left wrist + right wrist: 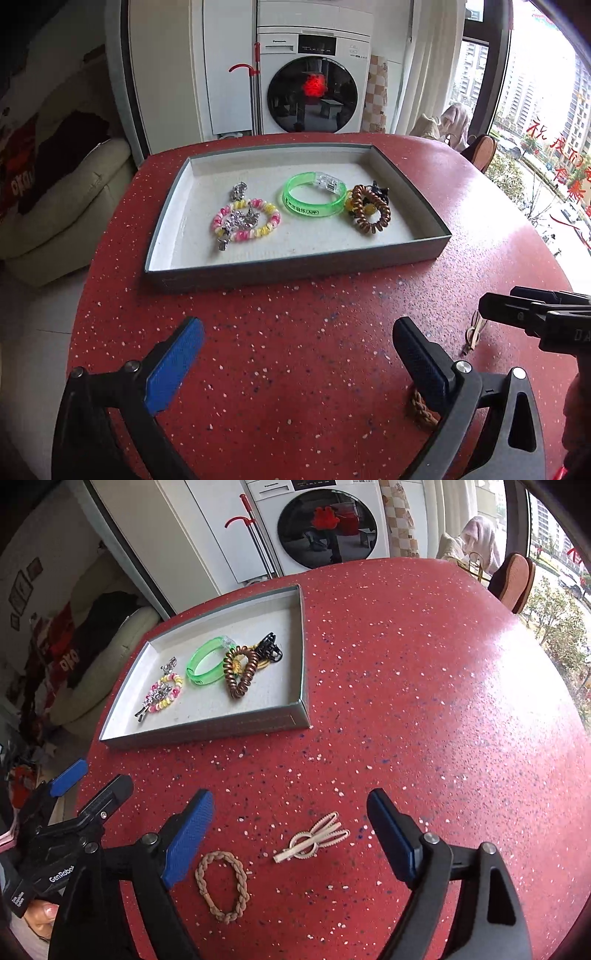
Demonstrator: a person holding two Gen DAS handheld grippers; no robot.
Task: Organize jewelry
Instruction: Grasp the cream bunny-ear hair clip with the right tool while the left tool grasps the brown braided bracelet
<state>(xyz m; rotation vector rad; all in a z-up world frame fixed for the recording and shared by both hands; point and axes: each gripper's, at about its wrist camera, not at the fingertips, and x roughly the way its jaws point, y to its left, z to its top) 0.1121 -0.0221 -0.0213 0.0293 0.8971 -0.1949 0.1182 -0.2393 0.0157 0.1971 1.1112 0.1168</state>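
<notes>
A grey tray (295, 266) on the red table holds a pink-and-yellow coil bracelet (273, 218), a silver clip (240, 221), a green bangle (314, 199), a brown coil tie (373, 210) and a black clip (380, 192). My left gripper (299, 332) is open over bare table in front of the tray. My right gripper (291, 805) is open too. A cream hair clip (314, 840) and a braided tan hair tie (221, 856) lie on the table below its fingers, untouched. The tray (207, 727) sits far left in the right wrist view.
The speckled red table (424, 701) curves away to a window side on the right. The left gripper (94, 781) shows at the left edge of the right wrist view, a hand beneath it. A washing machine (314, 81) and a cream sofa (74, 192) stand beyond the table.
</notes>
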